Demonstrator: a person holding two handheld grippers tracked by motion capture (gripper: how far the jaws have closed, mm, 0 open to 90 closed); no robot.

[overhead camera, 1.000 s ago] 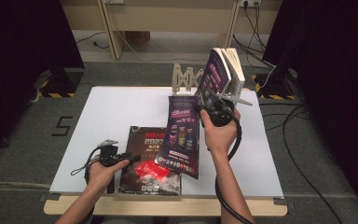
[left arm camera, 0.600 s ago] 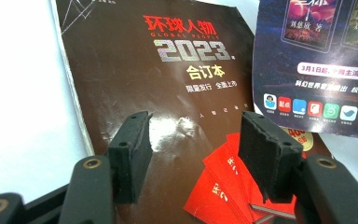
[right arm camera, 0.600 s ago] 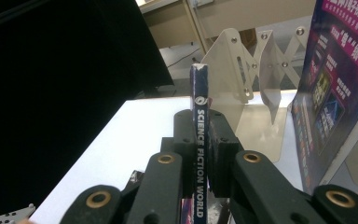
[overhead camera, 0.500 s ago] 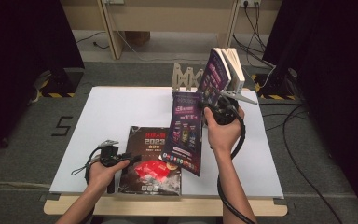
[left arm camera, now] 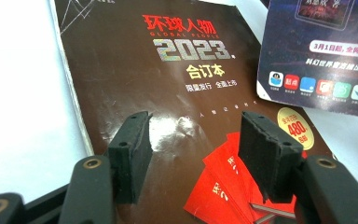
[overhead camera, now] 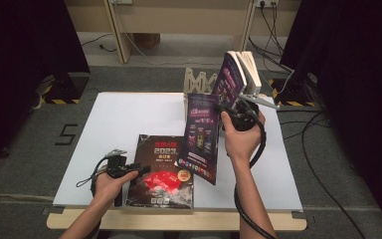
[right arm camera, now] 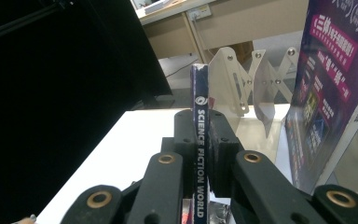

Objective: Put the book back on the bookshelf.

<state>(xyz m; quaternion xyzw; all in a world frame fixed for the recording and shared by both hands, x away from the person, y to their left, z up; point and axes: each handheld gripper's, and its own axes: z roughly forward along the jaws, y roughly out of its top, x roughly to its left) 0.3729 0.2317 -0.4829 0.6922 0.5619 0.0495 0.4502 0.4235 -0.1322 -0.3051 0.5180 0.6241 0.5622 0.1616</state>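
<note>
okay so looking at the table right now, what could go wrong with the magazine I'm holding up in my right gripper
1. The right gripper pinches the purple magazine only at its spine, so the hanging pages could flop open or the magazine could slip out.
2. Its lower edge hangs just above the dark 2023 book and could snag it.
3. The extendable book rack stands close behind and could get knocked.

A white table (overhead camera: 129, 119) is seen. A dark 2023 magazine (overhead camera: 161, 172) is laid flat near its front edge, left of centre. A clear zigzag book rack (overhead camera: 199, 82) is stood at its back edge.
</note>
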